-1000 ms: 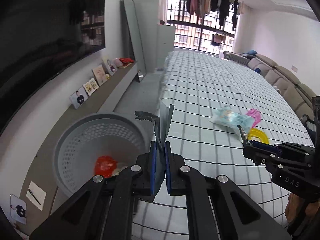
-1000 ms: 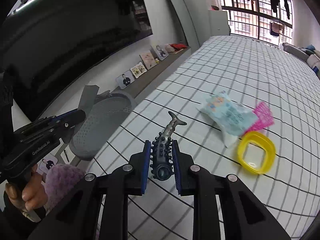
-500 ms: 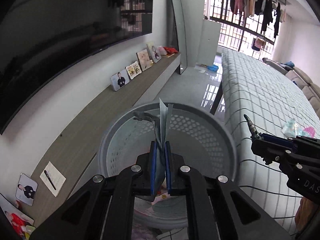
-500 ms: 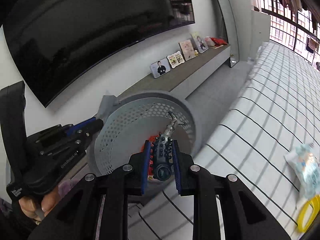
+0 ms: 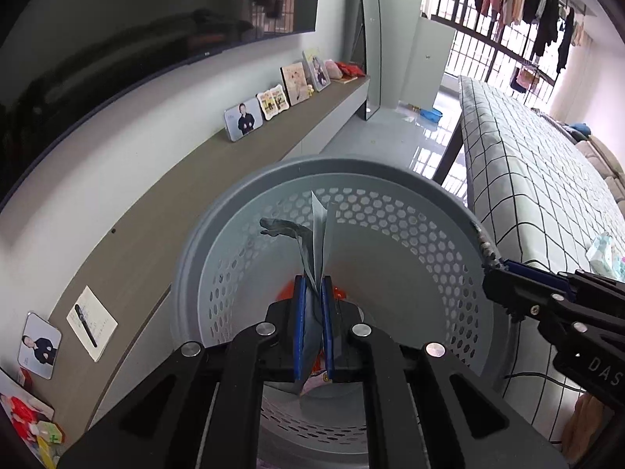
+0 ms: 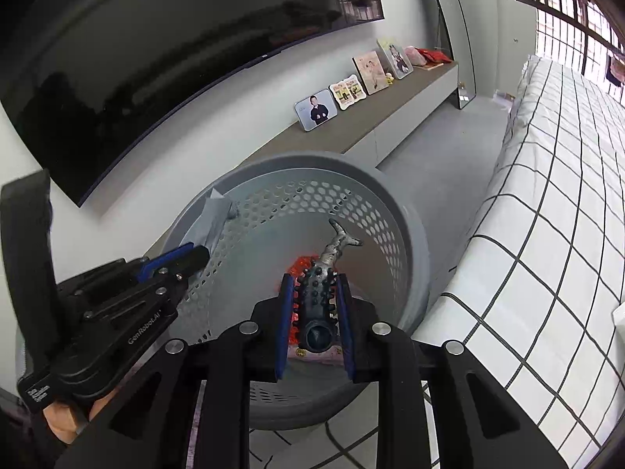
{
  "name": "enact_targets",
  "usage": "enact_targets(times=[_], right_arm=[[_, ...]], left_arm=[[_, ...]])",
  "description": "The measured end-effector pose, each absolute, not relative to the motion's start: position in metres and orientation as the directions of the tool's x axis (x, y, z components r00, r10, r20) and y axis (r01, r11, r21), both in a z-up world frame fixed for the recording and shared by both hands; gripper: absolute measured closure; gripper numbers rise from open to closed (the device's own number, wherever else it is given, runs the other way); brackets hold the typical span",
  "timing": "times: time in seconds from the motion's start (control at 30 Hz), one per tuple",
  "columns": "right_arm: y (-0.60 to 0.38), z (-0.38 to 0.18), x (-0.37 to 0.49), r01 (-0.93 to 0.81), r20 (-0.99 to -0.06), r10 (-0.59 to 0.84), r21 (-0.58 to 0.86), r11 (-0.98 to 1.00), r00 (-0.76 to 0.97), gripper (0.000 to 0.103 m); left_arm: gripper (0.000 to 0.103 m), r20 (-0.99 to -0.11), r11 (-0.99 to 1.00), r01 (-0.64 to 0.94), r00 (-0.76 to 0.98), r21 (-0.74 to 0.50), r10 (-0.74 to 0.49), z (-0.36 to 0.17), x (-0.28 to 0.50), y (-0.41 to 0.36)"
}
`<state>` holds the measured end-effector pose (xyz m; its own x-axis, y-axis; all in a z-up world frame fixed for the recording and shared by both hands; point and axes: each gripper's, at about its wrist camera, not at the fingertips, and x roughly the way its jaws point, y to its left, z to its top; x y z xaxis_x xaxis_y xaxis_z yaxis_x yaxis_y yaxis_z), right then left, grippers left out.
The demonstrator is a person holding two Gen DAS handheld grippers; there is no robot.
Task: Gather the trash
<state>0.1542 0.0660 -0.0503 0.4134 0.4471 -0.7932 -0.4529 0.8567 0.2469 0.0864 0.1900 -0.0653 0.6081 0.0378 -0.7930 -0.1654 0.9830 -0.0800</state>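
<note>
Left gripper (image 5: 313, 289) is clamped on one folded grey wrapper (image 5: 318, 234), held above the one perforated grey basket (image 5: 390, 179). Right gripper (image 6: 315, 293) is clamped on one studded fish-shaped piece (image 6: 318, 293) above the same basket, beside the bed (image 6: 547, 195).

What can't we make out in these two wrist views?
- Basket bottom, both views: tongs block it; only a red scrap shows.
- Left tongs: the grey wrapper is pinched, print unreadable.
- Tissue pack, left view: cut off at the edge.
- Spiky fish toy in right tongs: underside hidden.
</note>
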Motion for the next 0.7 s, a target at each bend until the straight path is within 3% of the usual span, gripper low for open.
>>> enact_targets(times=[0.23,0.3,0.37,0.47,0.7], right_arm=[[0.065,-0.054,0.157,-0.455,-0.786,0.455,0.253,0.854,0.417,0.081],[0.063,-0.053,0.156,-0.457,-0.784,0.456,0.251,0.853,0.42,0.076],[0.061,-0.053,0.156,-0.457,-0.782,0.455,0.248,0.854,0.427,0.066],[0.061,-0.05,0.151,-0.456,-0.779,0.452,0.243,0.856,0.434,0.064],[0.061,-0.05,0.151,-0.45,-0.784,0.447,0.242,0.86,0.432,0.064]], left_arm=[[0.09,-0.797,0.982,-0.183,0.6,-0.048,0.073,-0.07,0.086,0.189],[0.089,-0.798,0.981,-0.19,0.598,-0.047,0.078,-0.071,0.085,0.192],[0.077,-0.8,0.98,-0.197,0.594,-0.038,0.088,-0.072,0.084,0.192],[0.052,-0.801,0.977,-0.212,0.588,-0.02,0.112,-0.073,0.085,0.193],[0.044,-0.806,0.973,-0.23,0.579,-0.014,0.125,-0.075,0.085,0.198]])
